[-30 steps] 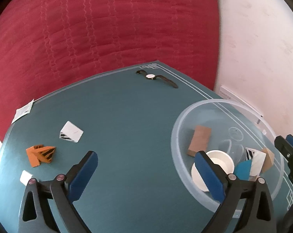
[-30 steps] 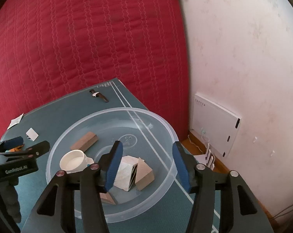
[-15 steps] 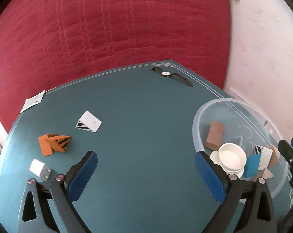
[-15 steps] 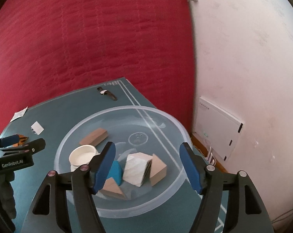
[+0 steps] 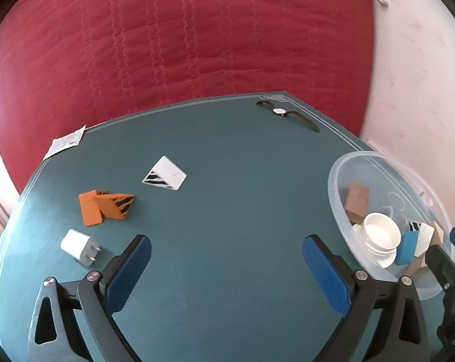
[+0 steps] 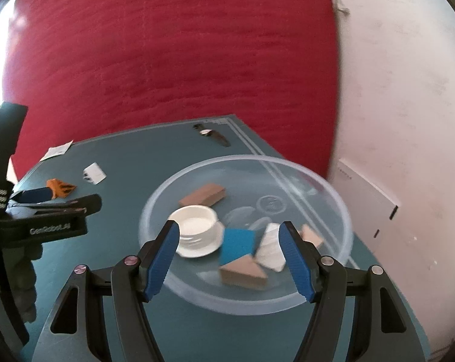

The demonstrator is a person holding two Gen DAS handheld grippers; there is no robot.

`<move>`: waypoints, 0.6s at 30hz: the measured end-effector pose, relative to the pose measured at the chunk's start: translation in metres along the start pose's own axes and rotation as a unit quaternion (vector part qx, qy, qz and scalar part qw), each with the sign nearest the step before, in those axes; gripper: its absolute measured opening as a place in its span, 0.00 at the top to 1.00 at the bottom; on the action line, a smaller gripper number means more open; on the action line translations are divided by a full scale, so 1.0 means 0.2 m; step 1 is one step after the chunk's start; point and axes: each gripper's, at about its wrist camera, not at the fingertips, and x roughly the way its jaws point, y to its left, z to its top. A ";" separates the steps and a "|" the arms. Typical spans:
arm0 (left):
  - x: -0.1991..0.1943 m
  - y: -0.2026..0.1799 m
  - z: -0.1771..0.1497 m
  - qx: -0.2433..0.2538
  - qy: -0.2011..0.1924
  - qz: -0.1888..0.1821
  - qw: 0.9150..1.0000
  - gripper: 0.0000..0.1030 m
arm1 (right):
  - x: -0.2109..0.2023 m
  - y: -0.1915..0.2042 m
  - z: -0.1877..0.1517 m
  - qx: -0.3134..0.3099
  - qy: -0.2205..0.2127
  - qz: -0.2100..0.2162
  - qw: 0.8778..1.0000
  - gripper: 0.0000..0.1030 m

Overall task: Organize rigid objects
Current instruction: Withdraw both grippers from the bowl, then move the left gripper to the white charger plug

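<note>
1. While its blue-padded jaws stand wide apart with nothing between them, the left gripper [image 5: 226, 267] hangs over bare green table [image 5: 227, 211].
2. At its 10 o'clock lies a white charger [image 5: 80, 246], prongs pointing toward the left jaw.
3. Farther out at 10 o'clock sit two orange blocks [image 5: 106, 205] touching each other, and at 11 o'clock a white striped wedge [image 5: 165, 174].
4. A wristwatch [image 5: 284, 112] lies far off at 1 o'clock near the table corner; a paper slip [image 5: 65, 142] lies at the far left edge.
5. Also spread wide and gripping nothing, the right gripper [image 6: 229, 261] hovers over the near rim of a clear bowl [image 6: 333, 193].
6. Inside the bowl are a white cup [image 6: 195, 223] on a saucer, a brown block [image 6: 203, 195], a blue block [image 6: 238, 242], a white block [image 6: 271, 249] and a tan wedge [image 6: 242, 274].
</note>
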 end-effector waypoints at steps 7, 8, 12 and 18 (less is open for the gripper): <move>0.01 0.09 -0.03 -0.014 0.007 0.011 1.000 0.01 | 0.02 0.07 -0.01 -0.014 0.004 0.018 1.000 0.33; 0.01 0.10 -0.03 -0.015 0.008 0.013 1.000 0.01 | 0.03 0.09 -0.01 -0.016 0.005 0.021 1.000 0.33; 0.02 0.13 -0.05 -0.021 0.014 0.022 0.999 0.01 | 0.02 0.10 -0.02 -0.024 0.009 0.035 0.999 0.33; 0.02 0.18 -0.05 -0.026 0.015 0.030 0.999 0.01 | 0.02 0.12 -0.03 -0.039 0.015 0.060 0.997 0.33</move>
